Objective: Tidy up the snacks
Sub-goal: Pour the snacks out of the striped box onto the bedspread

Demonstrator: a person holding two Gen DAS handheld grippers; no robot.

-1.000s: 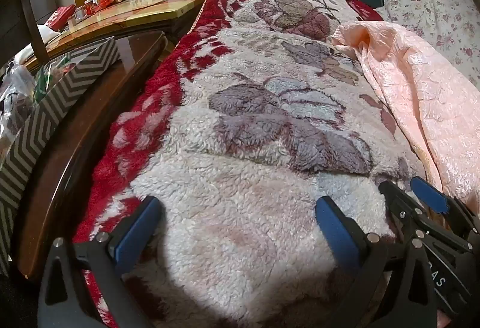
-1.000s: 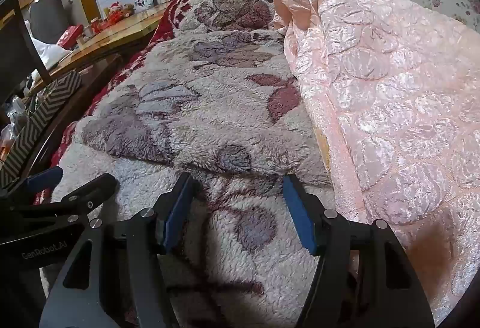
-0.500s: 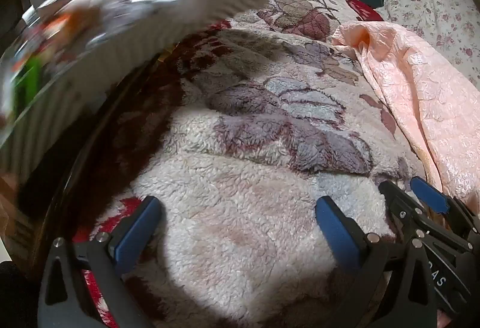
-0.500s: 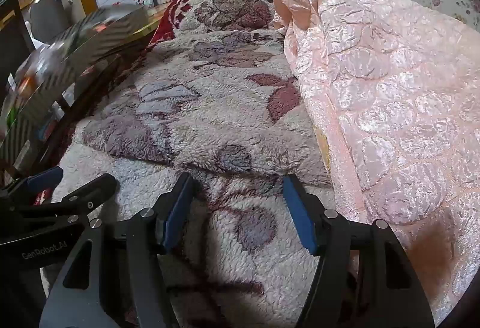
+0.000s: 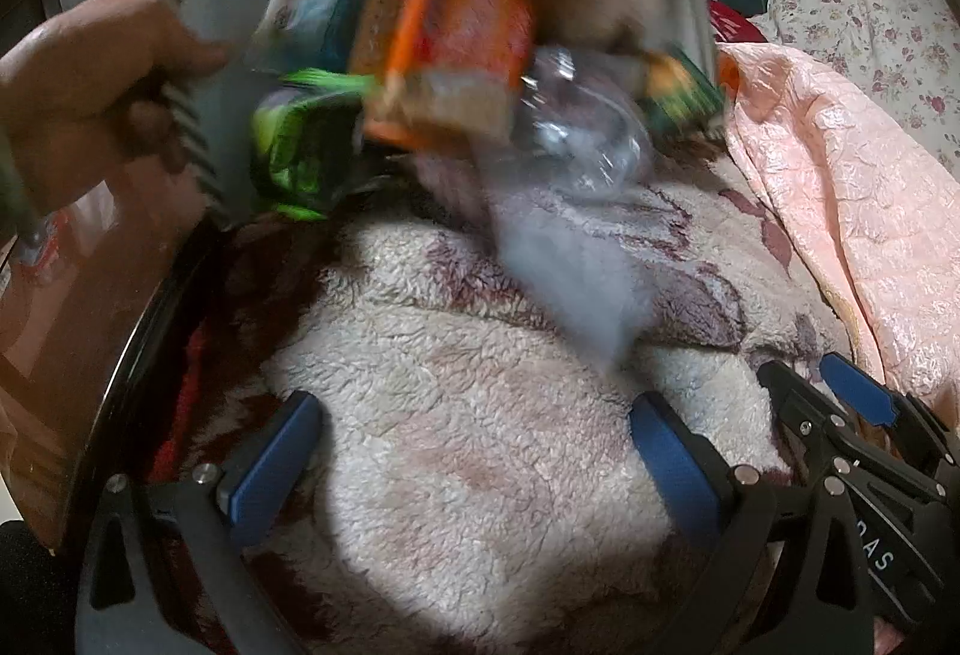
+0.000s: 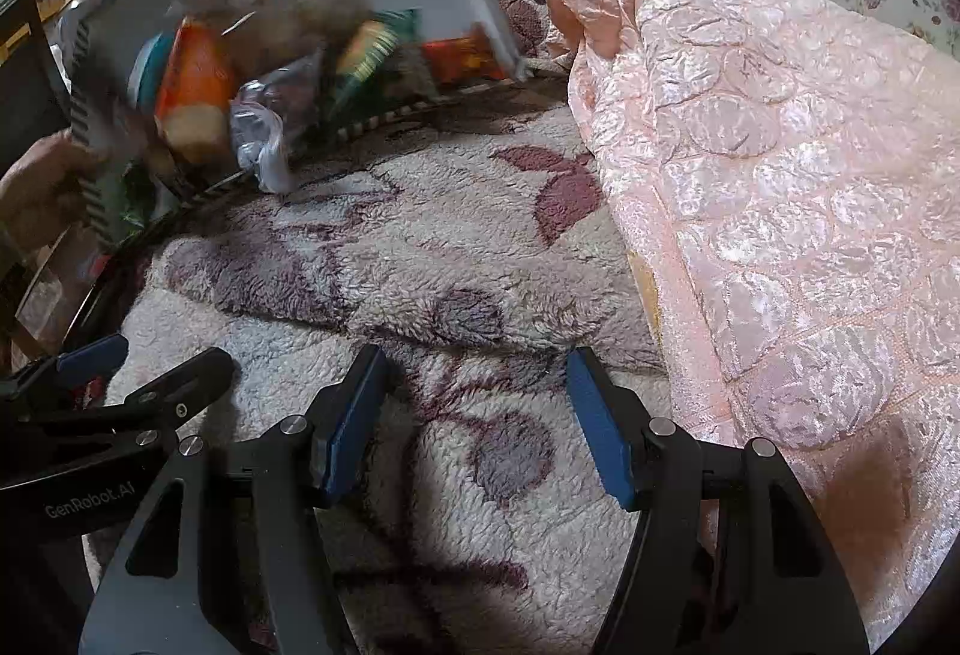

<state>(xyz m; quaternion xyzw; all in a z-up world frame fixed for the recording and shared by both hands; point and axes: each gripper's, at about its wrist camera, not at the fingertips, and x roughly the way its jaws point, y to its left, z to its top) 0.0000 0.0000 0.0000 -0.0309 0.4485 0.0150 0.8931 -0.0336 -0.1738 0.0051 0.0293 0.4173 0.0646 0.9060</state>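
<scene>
A: What do we have ahead of us?

B: A striped box (image 5: 198,139) tipped on its side over the fleece blanket (image 5: 456,415), its mouth facing us, gripped at its left edge by a bare hand (image 5: 84,97). Snack packets (image 5: 444,37) are tumbling out of it, all blurred: we can make out an orange packet (image 6: 192,85), a green one (image 5: 300,151), a blue-and-white one and a clear plastic wrapper (image 5: 582,145). The lowest of them hang just above the blanket or touch it; we cannot tell which.

A: And our tongs?

B: The left gripper (image 5: 474,445) stands wide apart with only fleece between its blue pads. The right gripper (image 6: 474,415) is parted too, narrower, and holds nothing. They sit side by side at the blanket's near end, the right one's fingers showing at the lower right of the left view.

A: Where is there room?

B: Between the grippers and the spilling box the blanket is bare. To the right it is hemmed in by the pink quilt (image 6: 780,205), whose edge lies over the fleece. To the left the blanket ends at a dark wooden edge (image 5: 132,355).
</scene>
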